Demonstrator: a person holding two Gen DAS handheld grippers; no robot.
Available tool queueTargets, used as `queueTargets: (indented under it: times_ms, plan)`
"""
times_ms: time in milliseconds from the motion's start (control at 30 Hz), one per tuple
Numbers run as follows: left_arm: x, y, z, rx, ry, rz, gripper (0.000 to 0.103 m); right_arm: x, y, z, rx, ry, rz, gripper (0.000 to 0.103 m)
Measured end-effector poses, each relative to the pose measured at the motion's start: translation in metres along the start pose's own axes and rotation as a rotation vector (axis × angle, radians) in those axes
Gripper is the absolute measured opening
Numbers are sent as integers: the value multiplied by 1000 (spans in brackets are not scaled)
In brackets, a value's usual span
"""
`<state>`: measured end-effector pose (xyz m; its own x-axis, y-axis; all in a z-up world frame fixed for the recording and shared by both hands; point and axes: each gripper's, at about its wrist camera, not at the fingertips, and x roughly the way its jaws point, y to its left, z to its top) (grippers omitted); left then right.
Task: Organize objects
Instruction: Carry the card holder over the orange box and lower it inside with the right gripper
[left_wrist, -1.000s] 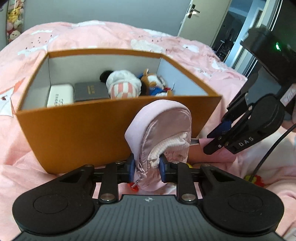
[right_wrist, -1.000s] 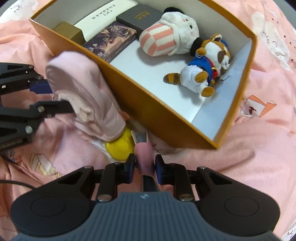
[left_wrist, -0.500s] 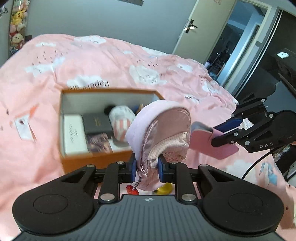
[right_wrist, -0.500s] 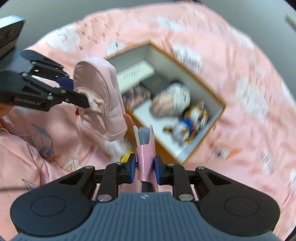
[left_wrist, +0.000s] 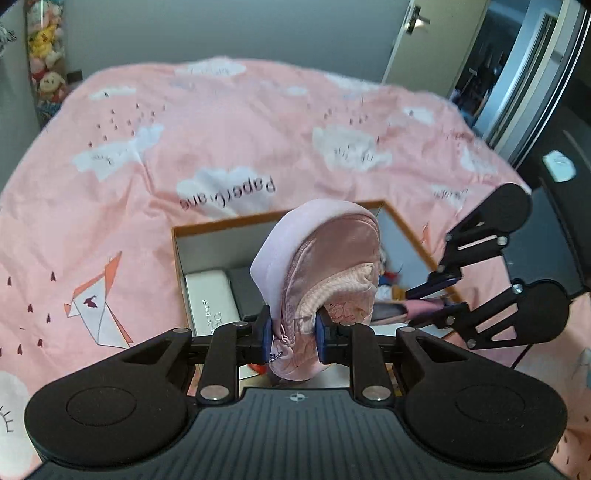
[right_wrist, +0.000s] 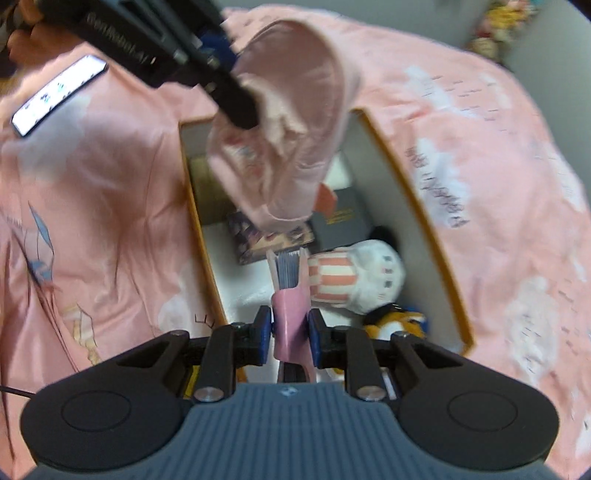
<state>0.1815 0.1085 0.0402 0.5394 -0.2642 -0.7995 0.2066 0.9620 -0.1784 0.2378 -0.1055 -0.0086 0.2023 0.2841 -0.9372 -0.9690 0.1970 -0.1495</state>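
Note:
My left gripper (left_wrist: 293, 334) is shut on a pale pink zip pouch (left_wrist: 325, 258), which hangs above the open orange box (left_wrist: 229, 226). In the right wrist view the same pouch (right_wrist: 295, 122) hangs over the box (right_wrist: 413, 192), with the left gripper's black fingers (right_wrist: 236, 99) clamped on it. My right gripper (right_wrist: 290, 332) is shut on a pink card case (right_wrist: 290, 306) with blue-grey cards showing at its top. In the left wrist view that case (left_wrist: 410, 308) sits in the right gripper (left_wrist: 436, 295) over the box's right side.
Inside the box lie a white case (left_wrist: 210, 299), dark flat boxes (right_wrist: 341, 218), a striped plush (right_wrist: 354, 277) and a raccoon plush (right_wrist: 399, 321). The box rests on a pink cloud-print bedspread (left_wrist: 221, 129). A phone (right_wrist: 59, 92) lies on the bed. A doorway (left_wrist: 480, 62) opens at the back right.
Both grippers have risen with their loads, from beside the box's front wall to above its open top. The right gripper has rolled, so the box looks turned in its view.

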Motion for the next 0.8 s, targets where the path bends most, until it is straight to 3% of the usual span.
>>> queueTargets:
  times_ms: [400,500,600,800]
  plan:
    - [43,21,3,-5,98,-44,25,76,-35,10,1,109,357,22]
    - [50,24,3,-7,114,-68,25,81,-45,11,29,99,438,22]
    - [56,28,5,-9,127,-65,25,86,-54,14,35,117,454,23]
    - [63,31,8,-10,134,-58,25,93,-47,18,-63,160,327,30]
